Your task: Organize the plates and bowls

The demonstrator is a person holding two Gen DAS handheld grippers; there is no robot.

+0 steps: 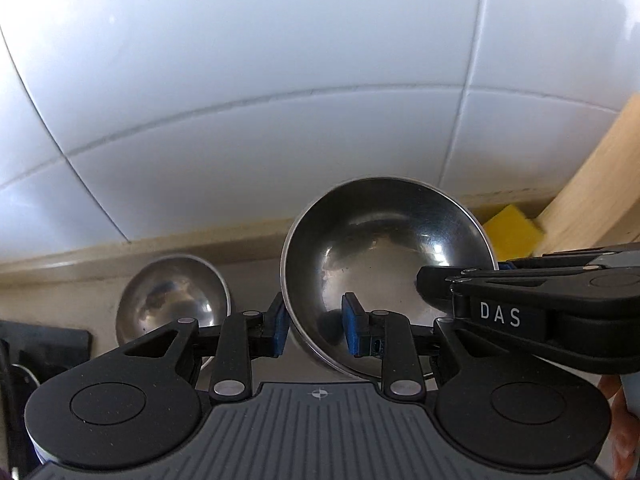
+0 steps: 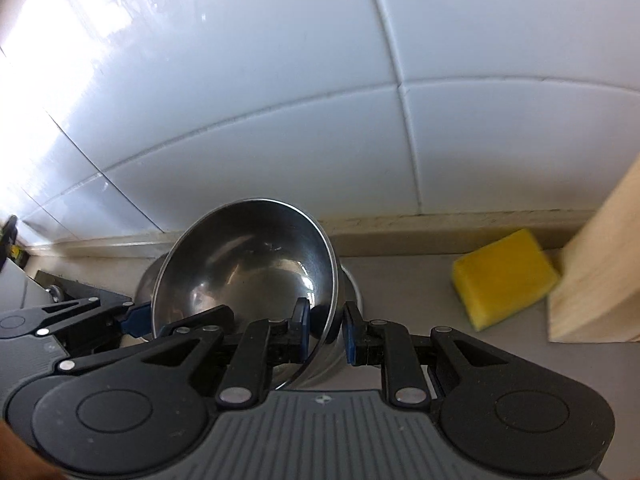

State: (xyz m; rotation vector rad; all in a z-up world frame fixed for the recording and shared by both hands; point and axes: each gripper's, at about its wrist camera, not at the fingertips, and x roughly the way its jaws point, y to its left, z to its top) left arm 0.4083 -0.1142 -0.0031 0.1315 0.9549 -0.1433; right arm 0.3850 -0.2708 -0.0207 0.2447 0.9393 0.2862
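Observation:
A large steel bowl (image 1: 384,264) is tilted toward the cameras above the counter, also shown in the right wrist view (image 2: 248,264). My left gripper (image 1: 314,330) straddles its left rim, one blue pad (image 1: 352,328) inside, one outside, with a gap. My right gripper (image 2: 326,330) straddles its right rim, pads close to the wall. The right gripper's body (image 1: 520,308) shows at the right of the left wrist view. A smaller steel bowl (image 1: 172,296) sits on the counter to the left. Another steel bowl (image 2: 348,280) lies under the large one.
A white tiled wall (image 1: 280,80) stands close behind. A yellow sponge (image 2: 504,276) lies at the right beside a pale wooden block (image 2: 600,272). A dark object (image 1: 40,352) sits at the left edge of the counter.

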